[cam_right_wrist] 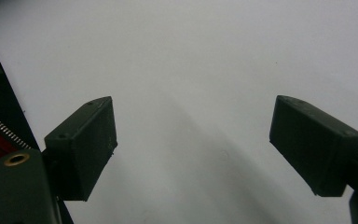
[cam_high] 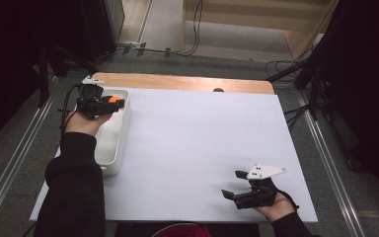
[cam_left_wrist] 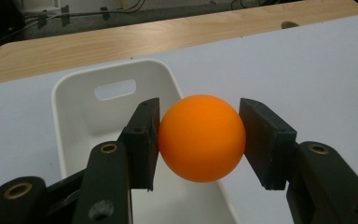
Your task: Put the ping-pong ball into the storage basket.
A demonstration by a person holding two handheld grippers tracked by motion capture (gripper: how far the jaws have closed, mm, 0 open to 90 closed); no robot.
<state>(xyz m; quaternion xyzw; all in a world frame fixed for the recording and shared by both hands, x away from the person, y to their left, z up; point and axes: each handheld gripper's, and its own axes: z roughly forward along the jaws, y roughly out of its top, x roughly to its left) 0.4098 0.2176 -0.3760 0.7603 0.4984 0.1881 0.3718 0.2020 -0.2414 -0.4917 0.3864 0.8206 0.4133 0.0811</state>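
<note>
Orange ball (cam_left_wrist: pixel 201 138): smooth, round, rigid, probably very light and slippery, so best pinched across its widest line, as now, clamped between the jaws of the left gripper (cam_high: pixel 109 102) above the white bin (cam_left_wrist: pixel 74 100) at the left edge of the tabletop (cam_high: pixel 197 143). Bin walls low, mouth open, plenty of room for a drop straight down; likely bounce off hard plastic if let go high. Right gripper (cam_high: pixel 234 186) idle near the front edge, jaws spread wide, nothing between them.

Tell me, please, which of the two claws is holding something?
The left claw: its jaws clamp an orange ball above the white bin. The right claw stands open over bare table.
</note>
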